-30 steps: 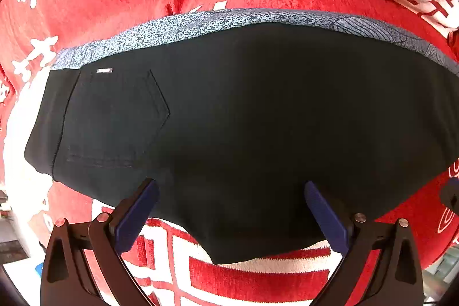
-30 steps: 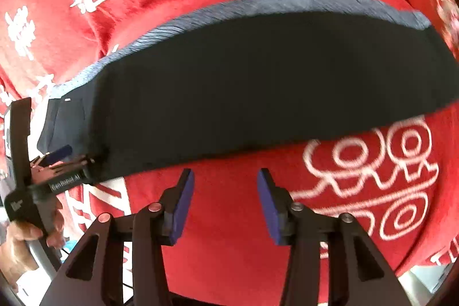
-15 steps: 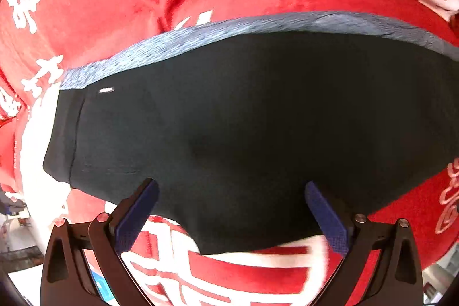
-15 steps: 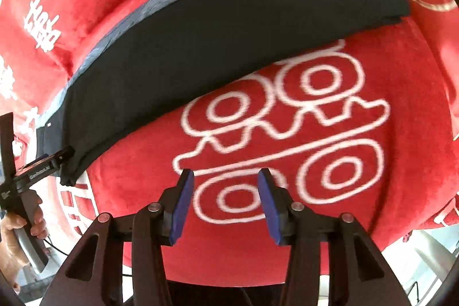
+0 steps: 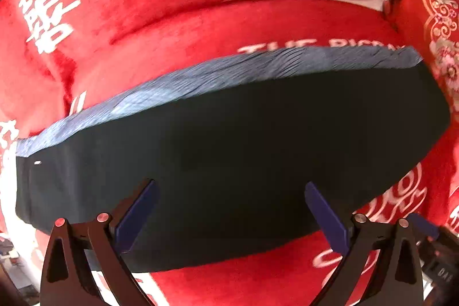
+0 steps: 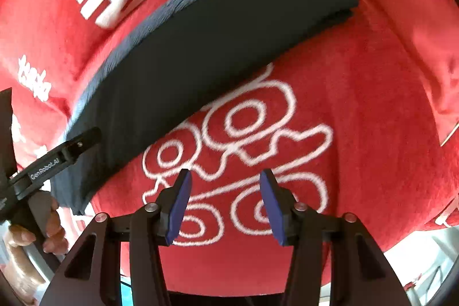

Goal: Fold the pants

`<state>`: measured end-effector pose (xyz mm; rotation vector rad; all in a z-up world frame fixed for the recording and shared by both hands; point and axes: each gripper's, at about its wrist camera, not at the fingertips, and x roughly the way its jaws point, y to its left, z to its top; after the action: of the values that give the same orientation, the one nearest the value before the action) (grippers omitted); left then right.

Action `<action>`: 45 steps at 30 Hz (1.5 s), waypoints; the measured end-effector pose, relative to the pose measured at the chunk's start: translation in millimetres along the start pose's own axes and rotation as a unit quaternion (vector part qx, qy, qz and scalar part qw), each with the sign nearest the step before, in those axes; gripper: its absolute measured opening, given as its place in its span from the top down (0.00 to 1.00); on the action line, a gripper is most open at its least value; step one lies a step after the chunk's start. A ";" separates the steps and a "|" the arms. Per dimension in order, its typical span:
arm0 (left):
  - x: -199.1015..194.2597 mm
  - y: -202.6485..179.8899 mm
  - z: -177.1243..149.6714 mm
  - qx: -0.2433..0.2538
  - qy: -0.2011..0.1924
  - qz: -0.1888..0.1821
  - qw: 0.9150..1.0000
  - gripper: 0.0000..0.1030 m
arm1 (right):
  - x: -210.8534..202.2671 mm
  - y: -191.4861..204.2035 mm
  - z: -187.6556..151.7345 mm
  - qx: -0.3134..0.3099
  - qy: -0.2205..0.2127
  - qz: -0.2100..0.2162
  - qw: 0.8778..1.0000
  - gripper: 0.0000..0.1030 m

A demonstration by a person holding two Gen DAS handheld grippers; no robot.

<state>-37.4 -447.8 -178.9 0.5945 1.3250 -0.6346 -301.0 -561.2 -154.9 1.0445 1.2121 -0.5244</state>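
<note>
The black pants (image 5: 243,162) lie folded lengthwise in a long band on a red blanket (image 5: 143,5), with a grey-blue strip (image 5: 229,70) along their far edge. My left gripper (image 5: 229,184) hovers wide open above the band's near edge and holds nothing. In the right wrist view the pants (image 6: 200,48) run diagonally from lower left to their hem end at upper right. My right gripper (image 6: 225,172) is over bare blanket beside the pants; its jaws are opening, with nothing between them. A hand (image 6: 51,228) holds the left gripper's body (image 6: 57,157) at the left.
White characters and ring patterns (image 6: 243,134) cover the red blanket (image 6: 373,105). A red cushion with gold flowers (image 5: 441,19) lies at the far right. The blanket's front edge (image 6: 401,254) drops off at the lower right.
Both grippers slid sideways along the pants towards the leg end. The back pocket left the left view; the hem end came into both. The right gripper rolled and now sits farther from the pants.
</note>
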 end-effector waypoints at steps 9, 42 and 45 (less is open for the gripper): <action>11.2 -20.0 22.4 -0.018 -0.001 0.001 1.000 0.01 | -11.6 -42.1 29.6 0.090 -0.053 0.093 0.990 0.48; 6.7 -29.8 11.5 -0.028 -0.017 -0.029 0.999 0.28 | 7.0 -61.0 90.8 0.135 -0.140 0.147 0.970 0.85; -6.1 -46.0 7.8 0.002 -0.040 -0.064 0.997 0.28 | -9.2 -44.5 90.9 0.098 -0.154 0.143 0.973 0.86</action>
<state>-65.8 -484.8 -173.4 0.4857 1.2942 -0.7575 -294.3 -662.3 -163.1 1.2294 0.7315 -0.5634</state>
